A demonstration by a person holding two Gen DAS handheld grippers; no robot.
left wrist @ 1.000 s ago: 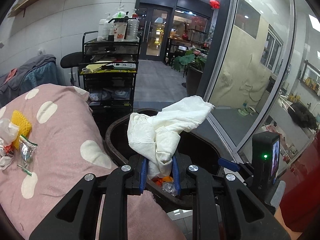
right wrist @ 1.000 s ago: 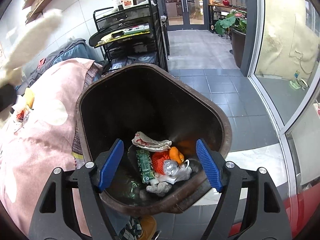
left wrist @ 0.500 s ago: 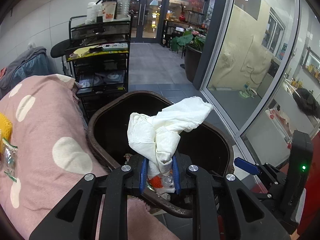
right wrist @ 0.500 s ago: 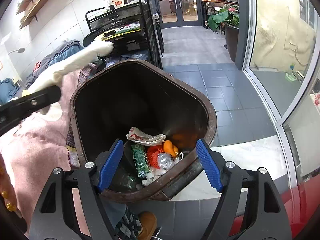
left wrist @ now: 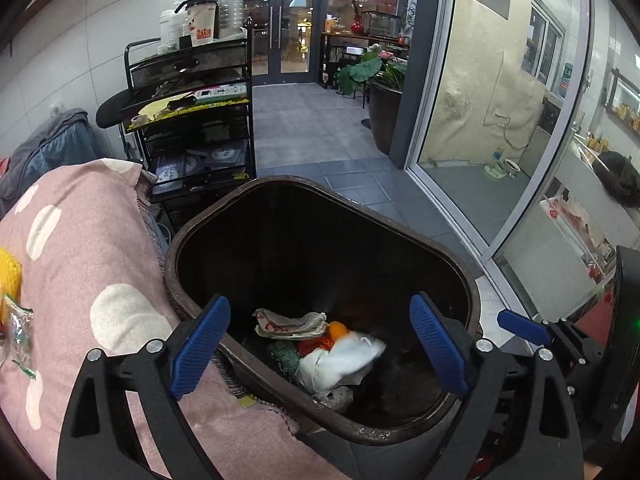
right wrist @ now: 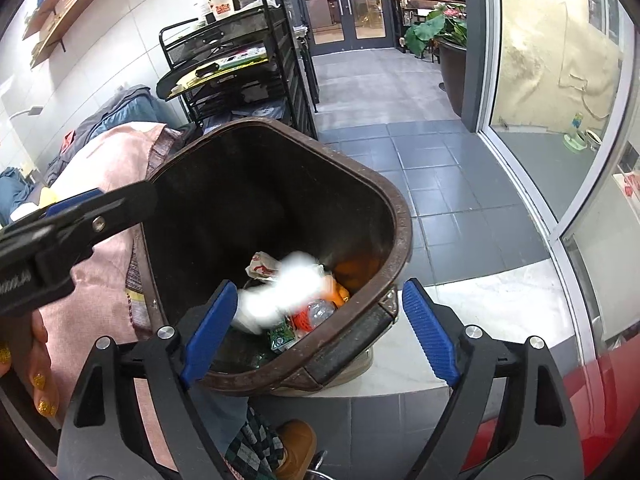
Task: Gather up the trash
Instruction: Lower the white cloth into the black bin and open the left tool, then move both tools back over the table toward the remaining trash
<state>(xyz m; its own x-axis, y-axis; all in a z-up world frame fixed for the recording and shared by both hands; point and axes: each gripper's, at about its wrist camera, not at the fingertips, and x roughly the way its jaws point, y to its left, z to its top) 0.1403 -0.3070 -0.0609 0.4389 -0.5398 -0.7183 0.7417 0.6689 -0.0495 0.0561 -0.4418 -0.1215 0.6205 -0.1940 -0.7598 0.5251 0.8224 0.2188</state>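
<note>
The dark brown trash bin (left wrist: pixel 460 272) stands beside a pink spotted cloth (left wrist: pixel 80 248). My left gripper (left wrist: pixel 320 308) hangs over the bin's mouth, jaws opening, with nothing between the pads. A white tissue (left wrist: pixel 340 356) lies blurred on the trash inside, over a red-printed wrapper (left wrist: pixel 288 322), an orange peel (left wrist: pixel 338 328) and a green packet (left wrist: pixel 286 354). My right gripper (right wrist: pixel 318 286) straddles the near rim of the bin (right wrist: pixel 402 216), jaws opening and not pressing on it. The tissue (right wrist: pixel 284 288) shows blurred there too. A yellow foam net (left wrist: pixel 8 276) and a foil wrapper (left wrist: pixel 20 332) lie on the cloth.
A black wire cart (left wrist: pixel 192 120) with bottles on top stands behind the bin. A potted plant (left wrist: pixel 380 92) and a glass wall (left wrist: pixel 500 140) are to the right, with grey tiled floor (left wrist: pixel 312 132) between. A hand (right wrist: pixel 40 384) and a brown shoe (right wrist: pixel 296 448) show low in the right wrist view.
The left gripper moved over the bin, opened wide and let go of the white tissue, which dropped into the bin. The right gripper's jaws spread a little wider.
</note>
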